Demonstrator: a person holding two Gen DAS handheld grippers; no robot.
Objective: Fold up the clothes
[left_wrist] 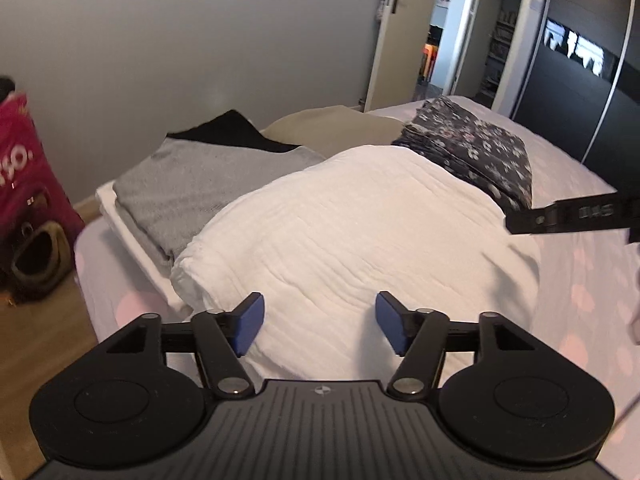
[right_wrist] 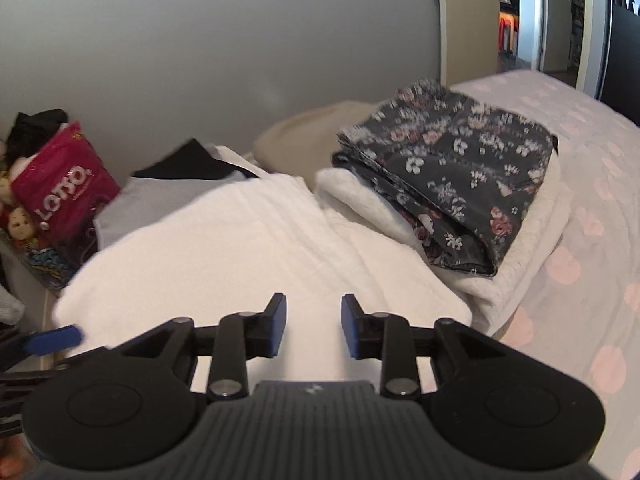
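Two tongs agape | left tongs (left_wrist: 318, 324), right tongs (right_wrist: 313, 326) over white cloth (left_wrist: 352, 220)

I see the folded garment (left_wrist: 352, 216) on the bed (left_wrist: 580, 280), nearest me. Left of it sits the folded stack (left_wrist: 208, 184); right of it, the patterned pile (right_wrist: 452, 184) on a blanket (right_wrist: 524, 264). A bag (right_wrist: 68, 192) lies off the bed's left edge.
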